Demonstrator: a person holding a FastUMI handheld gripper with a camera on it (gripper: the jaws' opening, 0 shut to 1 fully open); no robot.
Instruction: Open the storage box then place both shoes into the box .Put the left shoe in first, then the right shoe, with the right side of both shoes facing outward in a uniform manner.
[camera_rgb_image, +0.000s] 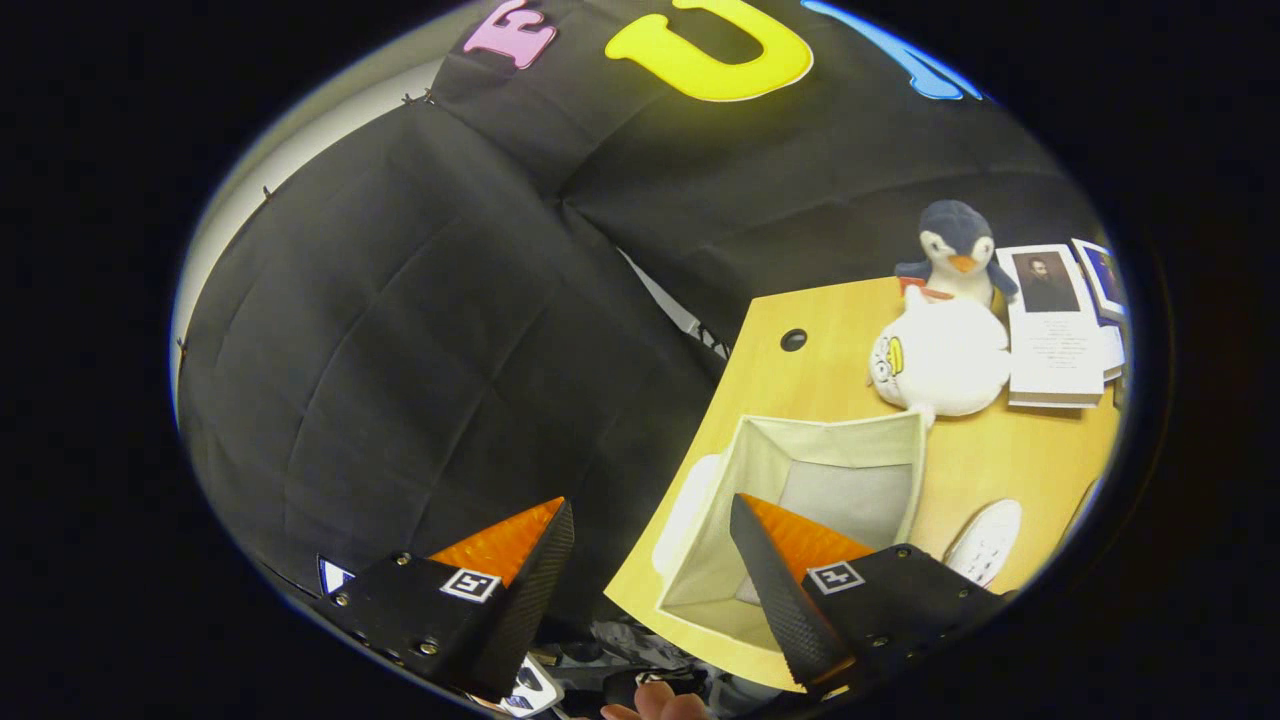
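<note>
My gripper (650, 525) is held high above the wooden table (790, 380), tilted, fingers apart with nothing between them. The cream fabric storage box (790, 470) stands open below, just ahead of one finger; its inside looks bare with a grey bottom (850, 500). One finger hangs over the box's near wall, the other over the black cloth beside the table. A white shoe (985, 540) lies on the table beside the box, partly hidden by the finger. A pale rounded shape (685, 515) hugs the box's other side; I cannot tell what it is.
A white plush toy (940, 360) and a penguin plush (955, 245) sit beyond the box, with booklets (1055, 330) next to them. A round cable hole (793, 339) is in the tabletop. The table's edge runs diagonally against the black cloth. A person's fingertips (655, 705) show below the gripper.
</note>
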